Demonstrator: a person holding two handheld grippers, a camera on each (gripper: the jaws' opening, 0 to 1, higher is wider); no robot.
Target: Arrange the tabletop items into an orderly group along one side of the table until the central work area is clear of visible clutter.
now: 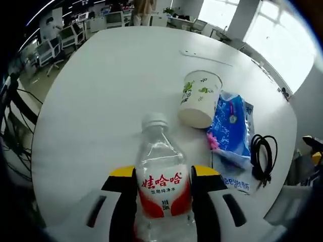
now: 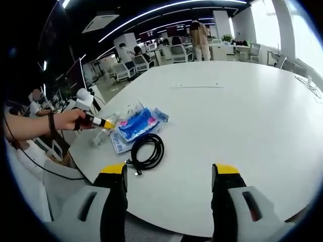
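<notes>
Left gripper [image 1: 164, 189]: jaws pinching a clear water bottle [image 1: 162, 186], cap pointing away, above the white table [image 1: 101, 101]. Beyond it, a paper cup [image 1: 200, 98] on its side touches a blue packet [image 1: 231, 126]; black cable [image 1: 263, 156] coiled beside. Right gripper [image 2: 169, 174]: jaws spread, holding nothing, cable just ahead.

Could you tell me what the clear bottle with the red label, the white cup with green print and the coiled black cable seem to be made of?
Clear bottle with the red label: likely thin transparent plastic, glossy with highlights, held between the left gripper jaws. White cup with green print: probably matte paper. Coiled black cable: seemingly rubbery plastic sheath, slight sheen.
</notes>
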